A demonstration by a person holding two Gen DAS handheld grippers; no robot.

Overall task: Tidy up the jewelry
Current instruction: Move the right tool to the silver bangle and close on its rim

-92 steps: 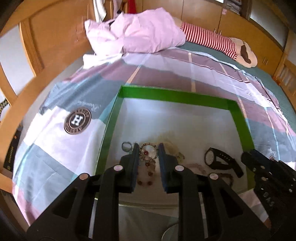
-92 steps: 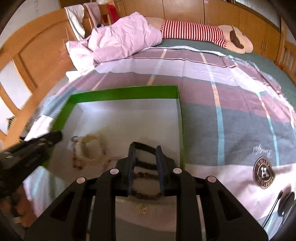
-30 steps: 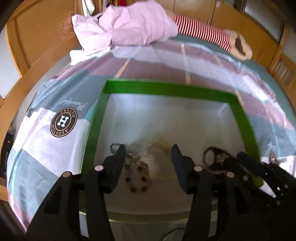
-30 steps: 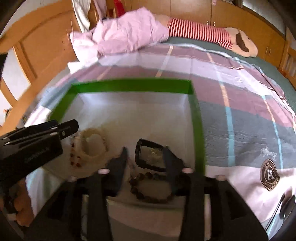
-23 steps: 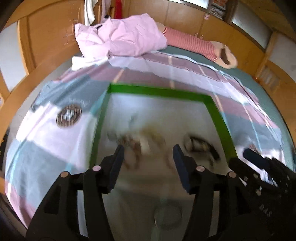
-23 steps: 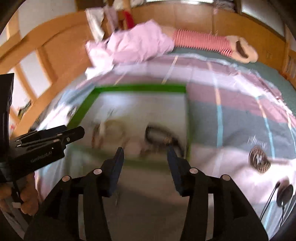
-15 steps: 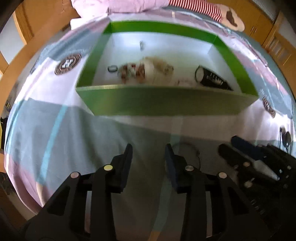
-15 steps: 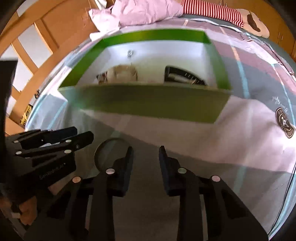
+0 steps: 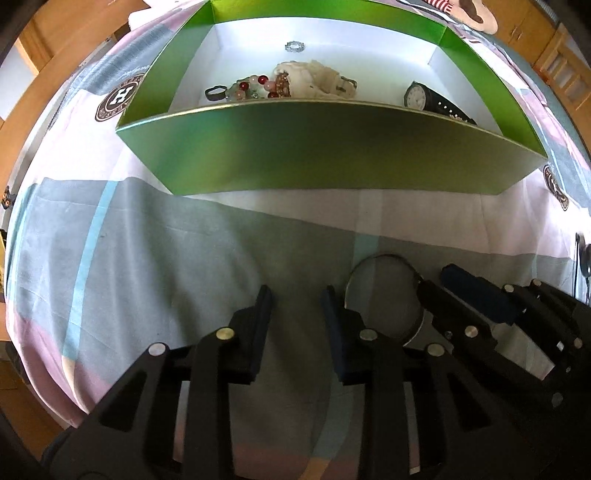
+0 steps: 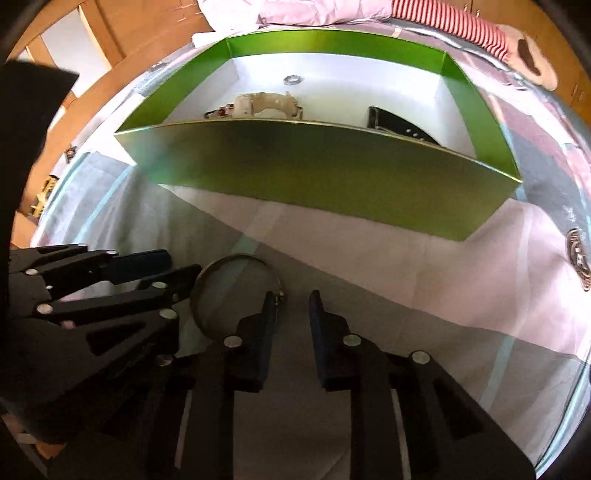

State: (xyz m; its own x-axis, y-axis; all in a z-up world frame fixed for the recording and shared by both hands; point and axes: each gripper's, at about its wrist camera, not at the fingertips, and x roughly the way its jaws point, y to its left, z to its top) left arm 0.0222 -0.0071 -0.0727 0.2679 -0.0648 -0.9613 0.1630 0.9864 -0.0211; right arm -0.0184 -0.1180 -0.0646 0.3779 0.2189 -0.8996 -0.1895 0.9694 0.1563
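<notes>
A green box (image 9: 325,147) (image 10: 314,173) with a white inside stands on the bed. In it lie a black watch (image 9: 417,98) (image 10: 395,123), red and pale bead bracelets (image 9: 251,88), a white bracelet (image 9: 314,79) (image 10: 266,103) and a small ring (image 9: 294,46). A thin metal bangle (image 9: 382,255) (image 10: 232,257) lies on the sheet in front of the box. My left gripper (image 9: 297,299) (image 10: 181,266) hangs just left of it, jaws closing on nothing. My right gripper (image 10: 292,299) (image 9: 443,280) is at its right edge, jaws also closing with nothing between them.
The patterned sheet (image 9: 147,258) in grey, pink and white covers the bed around the box. A wooden bed frame (image 9: 44,85) runs along the left. A pink duvet (image 10: 314,11) and a striped pillow (image 10: 443,18) lie beyond the box. A dark cable (image 9: 583,254) lies at the right edge.
Both grippers have drawn back out of the box, tipped downward and sunk toward the sheet in front of it. Their jaws have narrowed. The bangle has come into view between them.
</notes>
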